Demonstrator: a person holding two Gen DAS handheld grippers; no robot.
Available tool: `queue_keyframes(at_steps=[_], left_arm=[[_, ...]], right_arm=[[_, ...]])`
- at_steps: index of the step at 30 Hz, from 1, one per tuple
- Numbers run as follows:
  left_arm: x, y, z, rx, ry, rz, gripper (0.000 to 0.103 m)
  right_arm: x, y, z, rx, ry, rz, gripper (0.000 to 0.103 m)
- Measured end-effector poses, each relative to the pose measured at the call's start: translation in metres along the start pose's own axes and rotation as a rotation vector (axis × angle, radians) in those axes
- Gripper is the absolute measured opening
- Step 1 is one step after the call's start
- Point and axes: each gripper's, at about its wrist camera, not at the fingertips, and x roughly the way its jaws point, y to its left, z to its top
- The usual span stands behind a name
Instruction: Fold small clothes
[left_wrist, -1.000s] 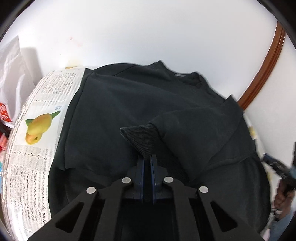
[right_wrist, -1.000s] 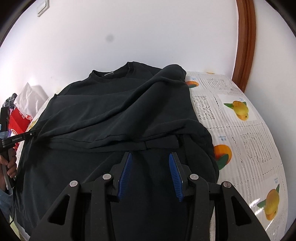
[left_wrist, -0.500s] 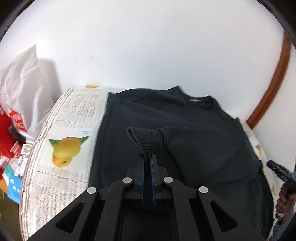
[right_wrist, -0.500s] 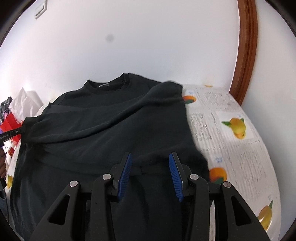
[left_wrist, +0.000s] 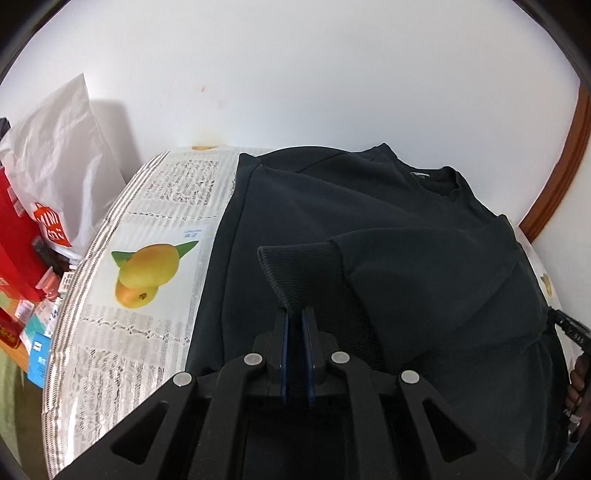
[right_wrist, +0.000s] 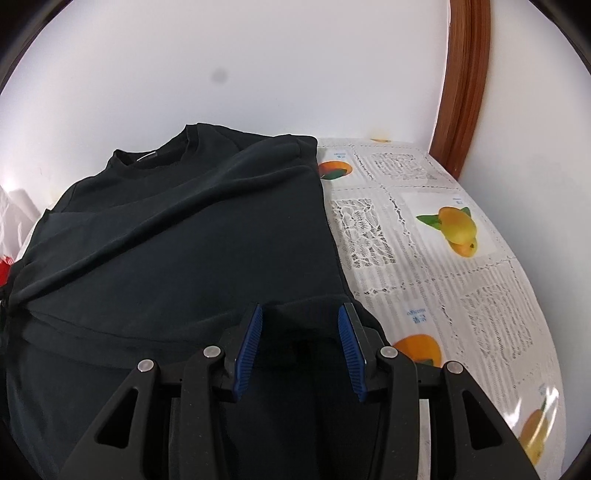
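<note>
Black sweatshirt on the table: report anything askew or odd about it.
The black sweatshirt lies mostly flat on the fruit-print tablecloth. One thing stands out: its ribbed cuff sticks up, pinched in the left gripper, the sleeve lying across the body.

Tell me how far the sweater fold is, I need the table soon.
Done: one sleeve lies folded across the black sweater. In hand: the left gripper pinches the other sleeve's ribbed cuff; the right gripper hangs open, empty. Left: laying that sleeve, folding the body.
</note>
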Motion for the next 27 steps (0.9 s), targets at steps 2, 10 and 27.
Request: queue_keyframes(at_steps=[2,10,27], left_arm=[[-0.006,-0.003,-0.004,0.007,0.001,0.009,0.009],[-0.050,-0.011,-0.032,0.034,0.002,-0.014,0.009],[-0.118,0.017,-0.151,-0.018,0.067,-0.011,0.062]], right_arm=[[-0.010,-0.001,-0.003,-0.011,-0.033,-0.015,0.042],[-0.062,-0.009,-0.025,-0.043,-0.047,-0.024,0.042],[-0.109,-0.032,-0.152,-0.055,0.040,0.054,0.065]])
